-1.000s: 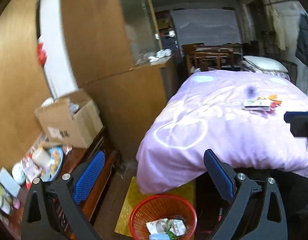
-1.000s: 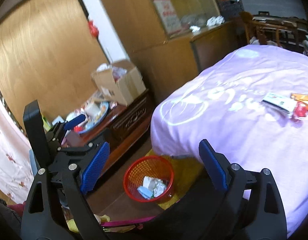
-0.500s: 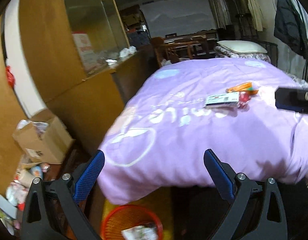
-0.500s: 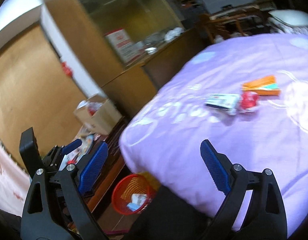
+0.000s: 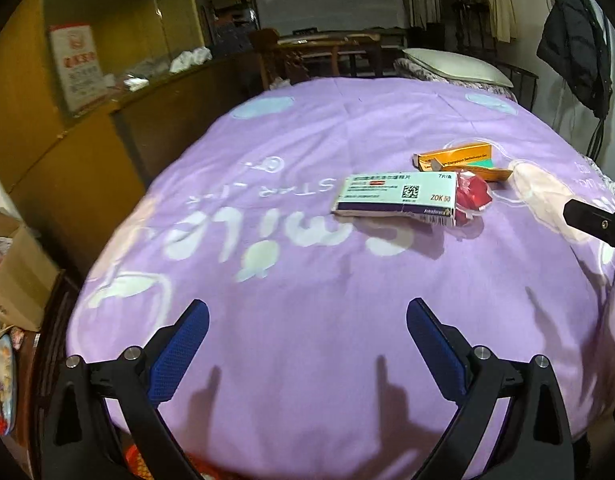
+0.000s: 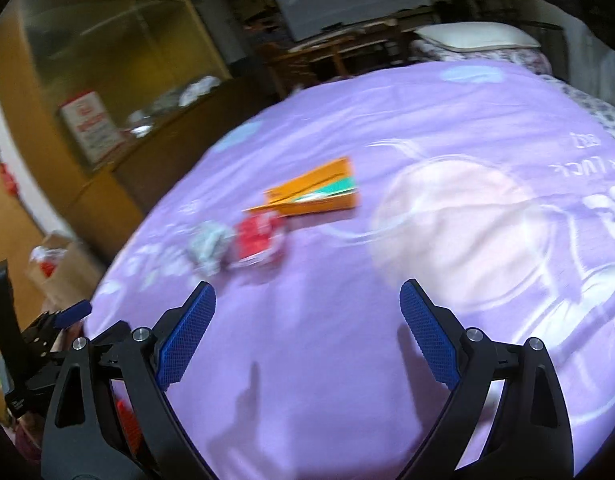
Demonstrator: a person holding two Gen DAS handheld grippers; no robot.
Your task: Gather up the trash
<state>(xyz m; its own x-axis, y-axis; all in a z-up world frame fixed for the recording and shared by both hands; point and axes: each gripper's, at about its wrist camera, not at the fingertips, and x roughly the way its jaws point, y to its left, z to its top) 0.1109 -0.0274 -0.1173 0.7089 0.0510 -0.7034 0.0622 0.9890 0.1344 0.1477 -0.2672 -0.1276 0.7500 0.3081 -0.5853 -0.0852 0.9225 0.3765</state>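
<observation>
Three pieces of trash lie together on the purple bedspread: a white medicine box, a red crumpled wrapper and an orange box. In the right wrist view they show blurred: the orange box, the red wrapper, the white box. My left gripper is open and empty, above the bed short of the trash. My right gripper is open and empty, also short of it. A red basket's rim peeks below the bed edge.
A wooden cabinet with a glass front stands left of the bed. A cardboard box sits lower left. A pillow lies at the bed's head, with chairs behind. A dark coat hangs at right.
Both grippers have swung up and right, from the floor and the red basket to over the bed. The trash is now closer and more central. Both stay open.
</observation>
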